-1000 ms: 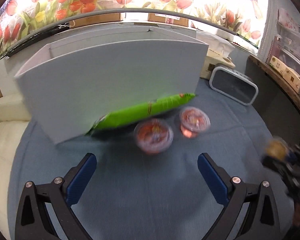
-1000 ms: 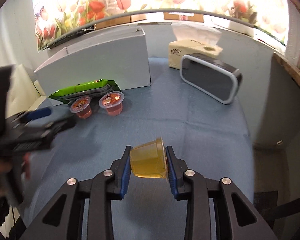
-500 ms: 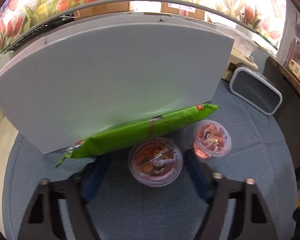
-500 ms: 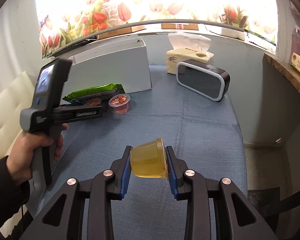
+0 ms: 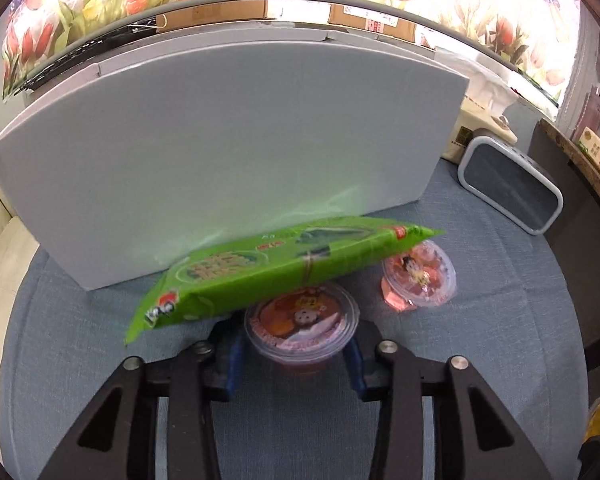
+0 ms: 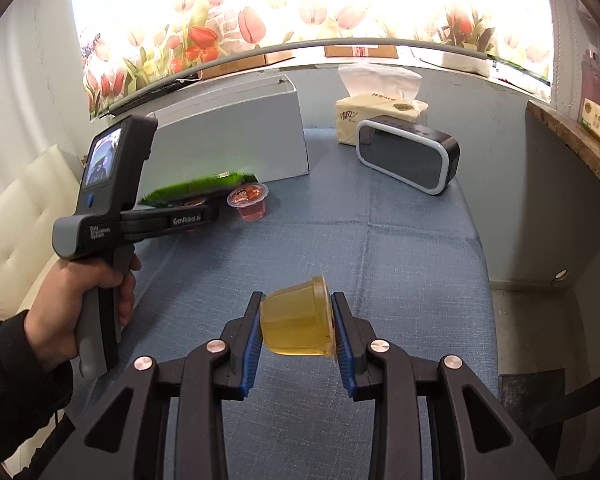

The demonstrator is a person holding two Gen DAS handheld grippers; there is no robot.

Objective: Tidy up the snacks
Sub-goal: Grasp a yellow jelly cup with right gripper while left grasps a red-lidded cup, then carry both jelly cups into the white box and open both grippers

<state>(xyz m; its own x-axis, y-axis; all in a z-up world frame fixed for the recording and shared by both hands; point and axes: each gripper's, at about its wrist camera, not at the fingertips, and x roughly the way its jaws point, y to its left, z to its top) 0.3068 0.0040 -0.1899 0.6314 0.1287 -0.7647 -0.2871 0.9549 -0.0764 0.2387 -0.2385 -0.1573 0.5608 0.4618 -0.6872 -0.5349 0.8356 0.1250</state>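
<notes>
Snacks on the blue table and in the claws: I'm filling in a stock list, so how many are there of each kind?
Red jelly cups: 2
Yellow jelly cup: 1
Green snack bag: 1
Total: 4

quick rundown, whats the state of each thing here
left gripper: jaws just been closing, either side of the near red jelly cup
near red jelly cup: sealed, upright, green bag overlapping it
far red jelly cup: sealed, tilted
green bag: sealed, propped on the cups by the grey box
right gripper: shut on the yellow jelly cup, cup on its side, off the table
</notes>
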